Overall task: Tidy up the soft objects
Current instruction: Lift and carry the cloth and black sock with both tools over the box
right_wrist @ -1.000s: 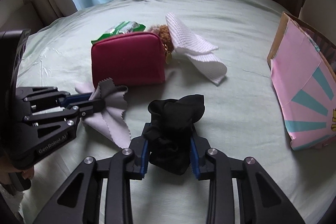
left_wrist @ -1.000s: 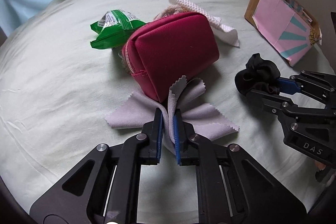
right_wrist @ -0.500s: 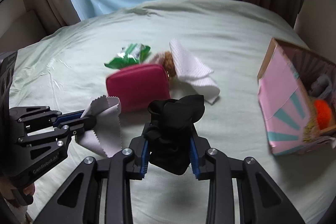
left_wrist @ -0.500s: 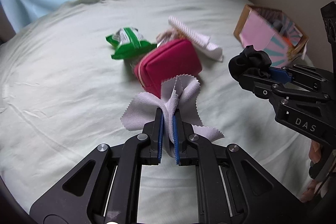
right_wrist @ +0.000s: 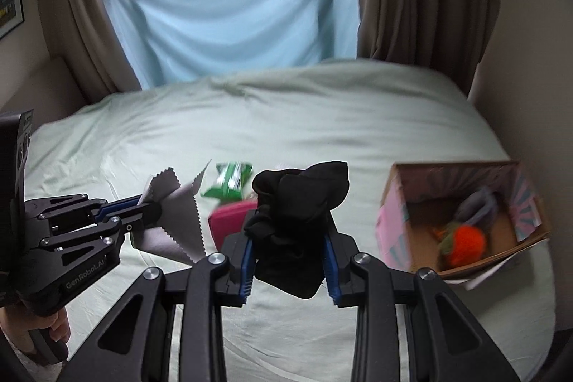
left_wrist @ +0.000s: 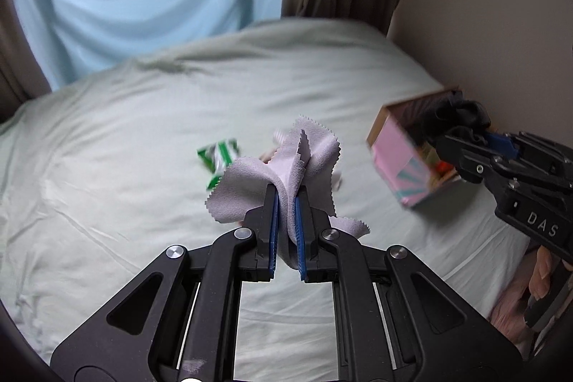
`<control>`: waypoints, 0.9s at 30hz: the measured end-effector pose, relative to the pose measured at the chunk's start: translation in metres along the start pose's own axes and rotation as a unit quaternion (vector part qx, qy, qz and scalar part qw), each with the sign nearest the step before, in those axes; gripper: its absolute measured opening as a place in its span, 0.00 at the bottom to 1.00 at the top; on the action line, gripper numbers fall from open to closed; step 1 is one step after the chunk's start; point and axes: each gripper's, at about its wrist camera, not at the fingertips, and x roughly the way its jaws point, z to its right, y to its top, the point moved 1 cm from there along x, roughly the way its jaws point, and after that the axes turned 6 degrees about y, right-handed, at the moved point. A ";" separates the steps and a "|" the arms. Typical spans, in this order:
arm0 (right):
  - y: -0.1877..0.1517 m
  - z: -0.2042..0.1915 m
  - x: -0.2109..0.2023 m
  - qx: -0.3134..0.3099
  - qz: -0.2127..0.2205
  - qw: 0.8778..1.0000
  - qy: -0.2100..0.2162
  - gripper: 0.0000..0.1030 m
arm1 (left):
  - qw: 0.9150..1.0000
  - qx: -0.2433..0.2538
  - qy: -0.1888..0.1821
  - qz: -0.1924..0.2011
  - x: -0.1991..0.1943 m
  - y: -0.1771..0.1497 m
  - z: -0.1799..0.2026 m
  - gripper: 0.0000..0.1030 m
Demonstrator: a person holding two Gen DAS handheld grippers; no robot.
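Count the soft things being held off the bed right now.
2: a grey cloth in the left gripper, a black sock in the right gripper. None hidden.

A bed (right_wrist: 322,117) fills the scene, with a curtain (right_wrist: 229,9) behind its far edge. A packet (right_wrist: 231,179) lies mid-bed, a pouch (right_wrist: 229,224) just nearer. At the right edge, by the wall, stands a box (right_wrist: 390,224) with toys (right_wrist: 465,240) in it.
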 end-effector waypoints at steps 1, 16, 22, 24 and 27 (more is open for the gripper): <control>0.004 0.003 -0.008 0.000 0.004 1.000 -0.001 0.29 | 1.000 -0.001 0.001 0.005 -0.009 0.008 0.006 0.07; 0.064 0.122 -0.102 -0.014 0.018 1.000 -0.002 0.29 | 0.999 -0.028 0.004 0.041 -0.047 0.109 0.153 0.07; 0.070 0.194 -0.109 -0.010 0.010 1.000 -0.003 0.29 | 0.998 -0.047 0.004 0.028 -0.014 0.133 0.223 0.07; 0.069 0.219 -0.107 -0.010 -0.001 1.000 -0.009 0.29 | 0.998 -0.053 0.001 0.020 -0.004 0.137 0.243 0.07; 0.068 0.249 -0.099 -0.004 -0.018 1.000 -0.014 0.29 | 0.998 -0.057 -0.002 0.000 0.018 0.140 0.268 0.07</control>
